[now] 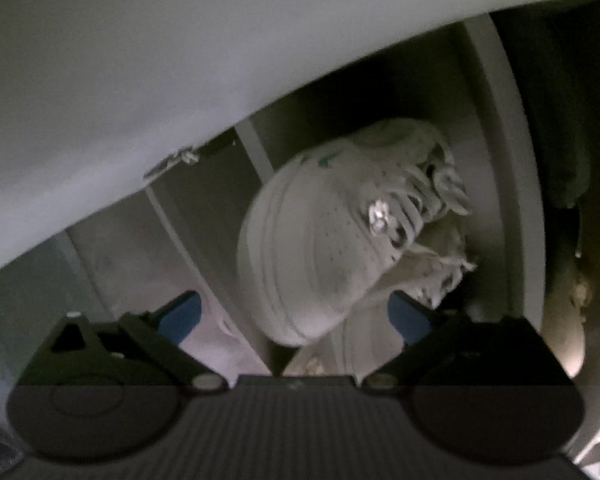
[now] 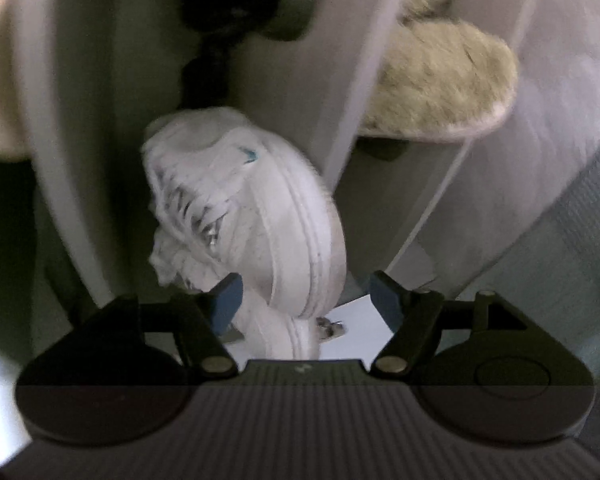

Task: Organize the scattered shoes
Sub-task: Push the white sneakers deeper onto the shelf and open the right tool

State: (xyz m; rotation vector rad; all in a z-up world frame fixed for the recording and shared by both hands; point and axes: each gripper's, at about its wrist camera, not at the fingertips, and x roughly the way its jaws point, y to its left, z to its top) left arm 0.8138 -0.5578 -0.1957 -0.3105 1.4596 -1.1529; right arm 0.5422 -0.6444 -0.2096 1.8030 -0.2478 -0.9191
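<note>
A white lace-up sneaker (image 1: 320,240) with a small teal mark lies on its side on a white shelf in the left wrist view, its toe between the blue pads of my left gripper (image 1: 296,316). The jaws stand wide apart and do not press it. A second white sneaker (image 1: 432,268) lies just behind it. In the right wrist view a white sneaker (image 2: 260,216) with a teal mark lies tilted on the shelf. My right gripper (image 2: 304,300) is open around its toe, the left pad (image 2: 226,300) close to the laces.
White shelf dividers (image 1: 500,140) frame the compartment. A large white panel (image 1: 140,80) fills the upper left. A beige fluffy slipper (image 2: 440,80) sits on the shelf to the right. A black shoe (image 2: 228,12) lies behind the sneaker. A grey textured surface (image 2: 560,220) is at right.
</note>
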